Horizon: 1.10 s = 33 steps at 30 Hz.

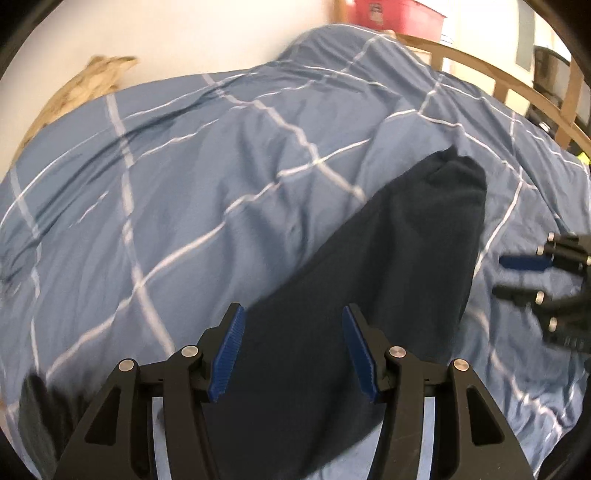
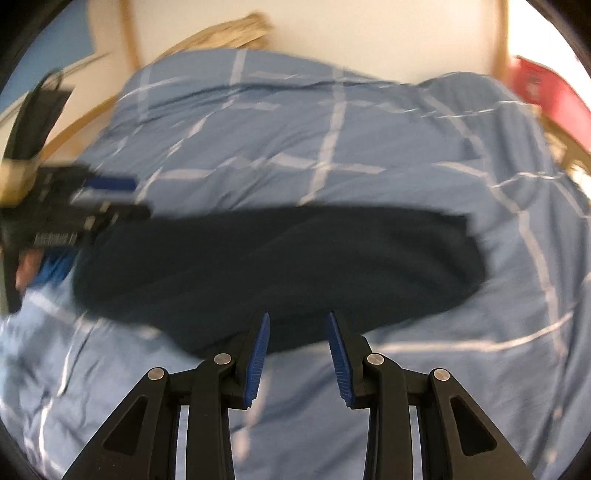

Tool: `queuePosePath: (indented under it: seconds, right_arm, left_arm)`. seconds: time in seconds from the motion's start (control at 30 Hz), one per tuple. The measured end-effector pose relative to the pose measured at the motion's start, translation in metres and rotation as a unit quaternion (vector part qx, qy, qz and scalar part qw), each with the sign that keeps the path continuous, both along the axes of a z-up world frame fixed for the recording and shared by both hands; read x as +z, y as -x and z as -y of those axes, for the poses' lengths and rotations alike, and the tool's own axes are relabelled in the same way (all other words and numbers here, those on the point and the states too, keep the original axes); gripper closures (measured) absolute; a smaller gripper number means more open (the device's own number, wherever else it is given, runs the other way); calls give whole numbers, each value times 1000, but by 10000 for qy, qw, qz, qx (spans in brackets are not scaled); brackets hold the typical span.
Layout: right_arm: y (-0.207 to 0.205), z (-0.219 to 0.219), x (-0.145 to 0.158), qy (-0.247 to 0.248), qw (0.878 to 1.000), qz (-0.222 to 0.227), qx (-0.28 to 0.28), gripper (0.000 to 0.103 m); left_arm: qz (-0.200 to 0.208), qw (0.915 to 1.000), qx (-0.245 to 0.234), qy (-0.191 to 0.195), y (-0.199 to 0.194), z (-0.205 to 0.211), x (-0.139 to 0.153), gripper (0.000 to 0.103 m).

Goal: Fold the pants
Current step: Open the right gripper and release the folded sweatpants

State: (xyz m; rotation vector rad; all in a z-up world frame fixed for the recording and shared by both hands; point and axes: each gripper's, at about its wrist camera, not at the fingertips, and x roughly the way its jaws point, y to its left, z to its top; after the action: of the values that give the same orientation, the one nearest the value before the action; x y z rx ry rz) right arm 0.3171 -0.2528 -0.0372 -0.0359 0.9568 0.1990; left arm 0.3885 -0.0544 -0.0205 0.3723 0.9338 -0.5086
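Observation:
The dark navy pants (image 1: 369,295) lie in a long band on the blue checked duvet (image 1: 184,184). My left gripper (image 1: 293,308) hovers open over one end of them, with nothing pressed between its blue pads. At the right edge of the left wrist view, the right gripper (image 1: 517,277) is beside the pants and looks open. In the right wrist view the pants (image 2: 277,258) stretch across the middle. My right gripper (image 2: 297,314) stands open above their near edge, holding nothing. The left gripper (image 2: 140,197) shows blurred at the pants' left end.
The duvet (image 2: 332,129) covers the whole bed and is wrinkled. A curved wooden bed rail (image 1: 498,74) runs along the far right. A red box (image 1: 399,16) stands behind the bed by the wall. A tan object (image 1: 85,85) lies at the far left edge.

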Motion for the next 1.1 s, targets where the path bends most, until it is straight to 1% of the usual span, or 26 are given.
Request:
queuePosePath:
  seconds: [0.1,0.23,0.33,0.43,0.53,0.6,0.7,0.77,0.87,0.93,1.0,1.1]
  right_arm:
    - [13,-25,-17,-114,9982,-107,577,70]
    - [20,-42,-28,-135,9953,-101,957,70]
    - [22,-53,-33,-159,9923,-117,1222,70]
    - [21,-67,-41,-22,9900,-171,1404,70]
    - [17,-73,-46,177,9904,-211,1356,70]
    - [15,-74,-48,309,9914,-143,1262,70]
    - [14,-76,-51,384,9916,-70,1237,70]
    - [14,-77,-52,497,9911,73,1233,70]
    - [10,-72,-57,425,9925,8,1144,70]
    - [9,-71,-59,389,9929,19,1120,70]
    - [10,-75,-59,488,9918,103,1173,70]
    - [10,-81,-59,552,9902,146,1275,70]
  left_arm:
    - [57,9994,267,226,32,-31,-5,49]
    - [-54,9974,475,541,66,-60,-16,49]
    - [-29,9971,479,587,85,-74,-26,49]
    - [-106,9966,544,607,92,-87,-38,49]
    - [-273,9955,603,678,90,-97,-51,49]
    - [-307,9961,556,607,90,-100,-60,49]
    - [-282,9962,534,625,88,-102,-68,49]
    - [-268,9962,537,632,85,-102,-71,49]
    - [-205,9969,582,499,89,-103,-72,49]
    - [-68,9973,603,408,96,-105,-69,49]
    - [0,9974,631,345,99,-108,-70,46]
    - [-124,9962,805,306,91,-116,-80,45]
